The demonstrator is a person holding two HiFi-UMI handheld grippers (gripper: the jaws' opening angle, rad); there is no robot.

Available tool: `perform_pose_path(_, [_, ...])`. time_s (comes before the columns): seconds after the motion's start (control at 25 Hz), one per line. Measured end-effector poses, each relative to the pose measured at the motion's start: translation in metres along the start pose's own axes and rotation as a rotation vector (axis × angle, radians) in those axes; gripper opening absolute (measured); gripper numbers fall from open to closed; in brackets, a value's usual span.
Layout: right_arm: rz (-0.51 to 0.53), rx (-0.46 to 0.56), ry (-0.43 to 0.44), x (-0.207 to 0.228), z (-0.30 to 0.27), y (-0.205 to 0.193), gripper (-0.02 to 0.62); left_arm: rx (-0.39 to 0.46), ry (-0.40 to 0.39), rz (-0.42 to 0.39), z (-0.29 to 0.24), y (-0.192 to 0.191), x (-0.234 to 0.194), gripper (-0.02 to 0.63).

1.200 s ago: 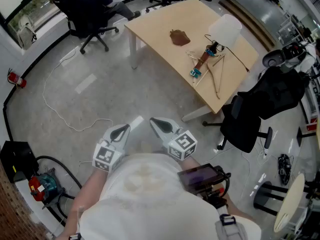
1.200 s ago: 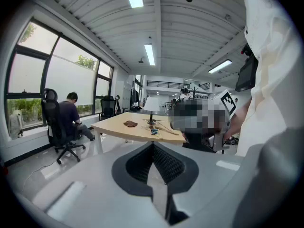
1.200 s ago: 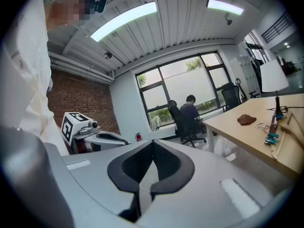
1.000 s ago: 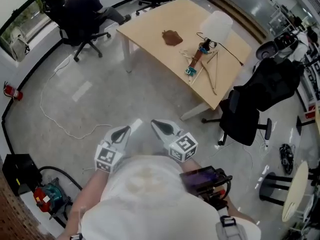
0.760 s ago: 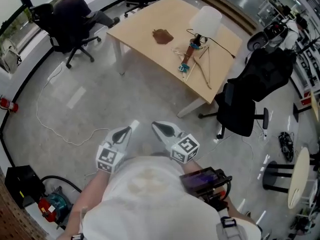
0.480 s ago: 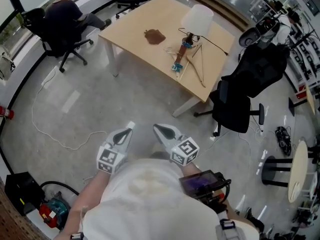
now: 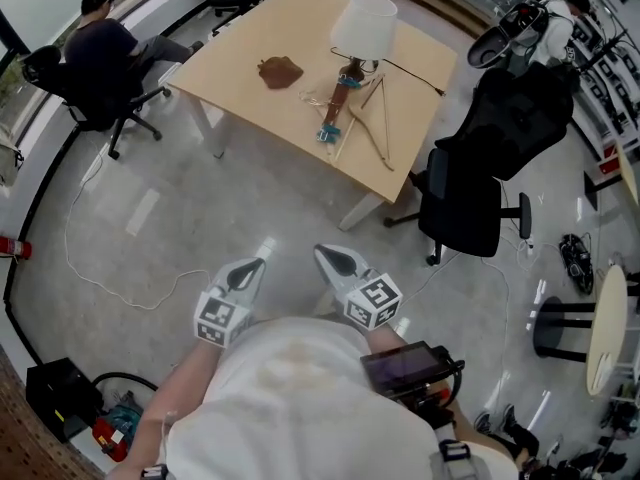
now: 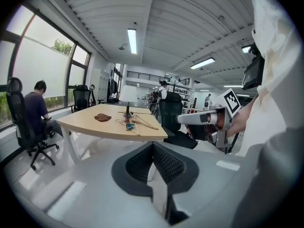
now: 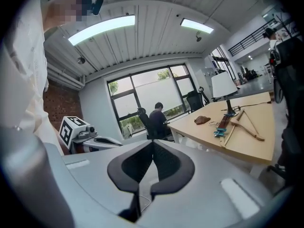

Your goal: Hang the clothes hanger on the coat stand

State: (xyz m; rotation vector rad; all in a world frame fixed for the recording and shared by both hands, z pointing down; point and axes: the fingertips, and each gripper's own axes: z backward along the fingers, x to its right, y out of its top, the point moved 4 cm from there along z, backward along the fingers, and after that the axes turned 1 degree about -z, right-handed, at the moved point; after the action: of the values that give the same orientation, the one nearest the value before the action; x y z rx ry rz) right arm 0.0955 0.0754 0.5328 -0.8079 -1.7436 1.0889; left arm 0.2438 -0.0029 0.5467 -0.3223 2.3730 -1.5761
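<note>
A wooden clothes hanger (image 7: 376, 126) lies on the light wooden table (image 7: 240, 78), far ahead of me. Beside it lies a brown rod-like piece with a blue end (image 7: 334, 103); I cannot tell whether that is the coat stand. My left gripper (image 7: 264, 246) and right gripper (image 7: 322, 252) hover side by side over the floor, close to my body, both shut and empty. In the left gripper view the jaws (image 8: 153, 146) meet, and the hanger (image 8: 144, 123) is small on the table. In the right gripper view the jaws (image 9: 153, 144) also meet, and the hanger (image 9: 247, 122) lies at the right.
A white lamp (image 7: 363, 20) and a brown lump (image 7: 279, 70) are on the table. A black office chair draped with dark cloth (image 7: 480, 188) stands at the table's near right corner. A person (image 7: 98, 38) sits at the far left. A white cable (image 7: 95, 268) snakes over the floor.
The table with the hanger has slid left and lower in the head view as I walked nearer. Both grippers stay shut in front of my body.
</note>
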Motion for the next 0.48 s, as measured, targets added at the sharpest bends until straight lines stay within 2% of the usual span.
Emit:
perform_pose_path(0.28, [-0.006,0.034,-0.047,0.07,0.034,0.017,0.014,0.007,-0.041,-0.022,-0.071,0.034,0.031,0.002])
perform_pose_path(0.48, [-0.015,0.045,-0.086,0.108,0.055,0.024,0.014,-0.014,-0.067,-0.023,-0.113,0.041,0.05,0.002])
